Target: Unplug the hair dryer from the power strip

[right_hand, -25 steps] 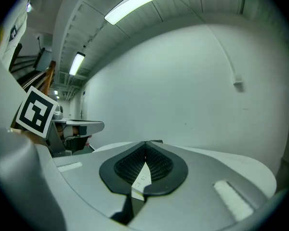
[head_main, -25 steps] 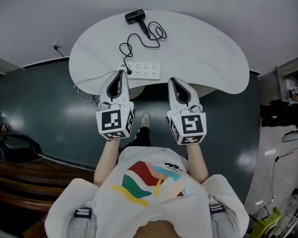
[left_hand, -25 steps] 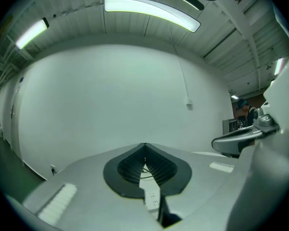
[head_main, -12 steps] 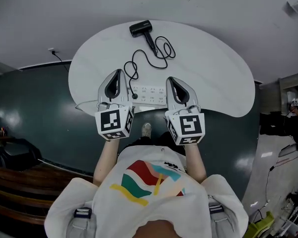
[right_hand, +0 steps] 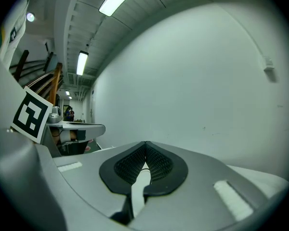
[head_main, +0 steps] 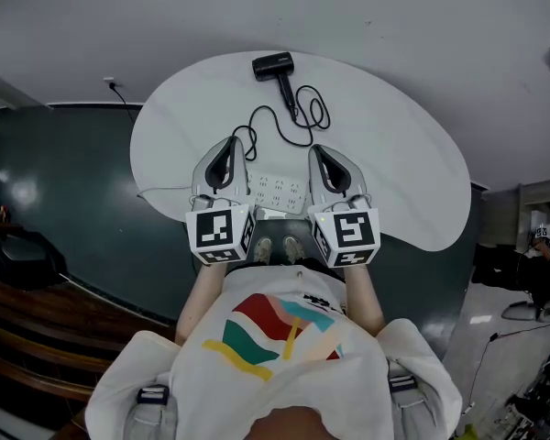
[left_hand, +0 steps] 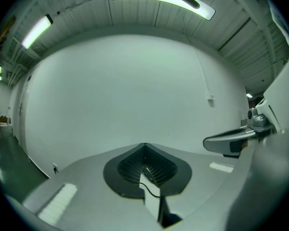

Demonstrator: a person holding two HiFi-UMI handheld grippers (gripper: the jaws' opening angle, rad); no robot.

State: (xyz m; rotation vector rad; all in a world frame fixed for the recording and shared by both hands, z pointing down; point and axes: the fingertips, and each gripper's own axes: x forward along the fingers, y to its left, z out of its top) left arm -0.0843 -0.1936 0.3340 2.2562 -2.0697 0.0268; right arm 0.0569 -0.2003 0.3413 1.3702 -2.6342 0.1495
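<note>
So, both tongs are clamped shut with nothing in them. In the left gripper view the left gripper [left_hand: 144,150] has its ribbed black pads pressed together. All you get under the tips is a sliver of white table with a bit of black cord on it. It's the same in the right gripper view: the right gripper [right_hand: 145,148] is closed and empty, pointing at a plain white wall.

From the head view, the power strip [head_main: 280,191] sits right between the two grippers, near the edge of the table [head_main: 403,172] closest to the person. The left gripper's tip is just off the strip's left end and the right gripper's tip is just off its right end. I can't tell if either one is touching it.

The hair dryer [head_main: 275,65] is well past the strip, lying on its side at the far edge. Its cord [head_main: 298,122] loops around between the dryer and the strip and comes down to the strip's left end, just beside the left gripper. The plug there is too small to make out properly.

On the near side of the strip, past the table edge, you can see the person's shoes [head_main: 277,248] on the dark green floor [head_main: 73,200].
</note>
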